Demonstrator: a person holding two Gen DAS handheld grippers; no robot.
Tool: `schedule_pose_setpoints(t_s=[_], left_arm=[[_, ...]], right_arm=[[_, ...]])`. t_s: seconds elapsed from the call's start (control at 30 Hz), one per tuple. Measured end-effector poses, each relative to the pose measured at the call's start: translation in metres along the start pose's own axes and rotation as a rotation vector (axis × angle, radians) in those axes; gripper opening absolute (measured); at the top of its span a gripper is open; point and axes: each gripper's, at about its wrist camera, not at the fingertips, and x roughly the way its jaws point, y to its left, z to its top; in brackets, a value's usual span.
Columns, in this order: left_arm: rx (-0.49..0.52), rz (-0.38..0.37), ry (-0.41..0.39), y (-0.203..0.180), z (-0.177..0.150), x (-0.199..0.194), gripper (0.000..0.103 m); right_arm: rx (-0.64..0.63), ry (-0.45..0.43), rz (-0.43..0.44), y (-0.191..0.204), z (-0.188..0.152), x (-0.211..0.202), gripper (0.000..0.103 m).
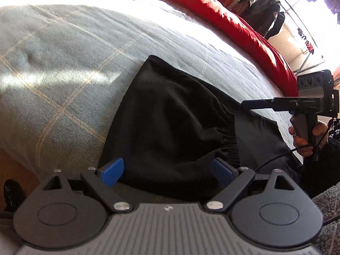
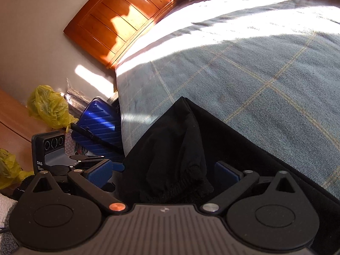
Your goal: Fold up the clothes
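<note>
Black elastic-waist trousers (image 1: pixel 170 123) lie partly folded on a checked bed cover (image 1: pixel 63 63). The left gripper (image 1: pixel 167 172) and right gripper (image 2: pixel 164 172), jaws wide and empty, should pinch matching waistband (image 1: pixel 227 136) corners evenly.

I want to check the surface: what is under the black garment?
The black garment lies on a grey-blue checked blanket on the bed. What is under the blanket is covered and cannot be seen.
</note>
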Motion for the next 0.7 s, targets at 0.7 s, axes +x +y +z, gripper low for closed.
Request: schedule_pose_setpoints(t_s=[0.7], left_arm=[[0.269,-0.252,0.073,-0.071,0.054,0.066,0.091]], right_arm=[[0.253,-0.245,-0.298,-0.006,-0.113,-0.078,0.103]])
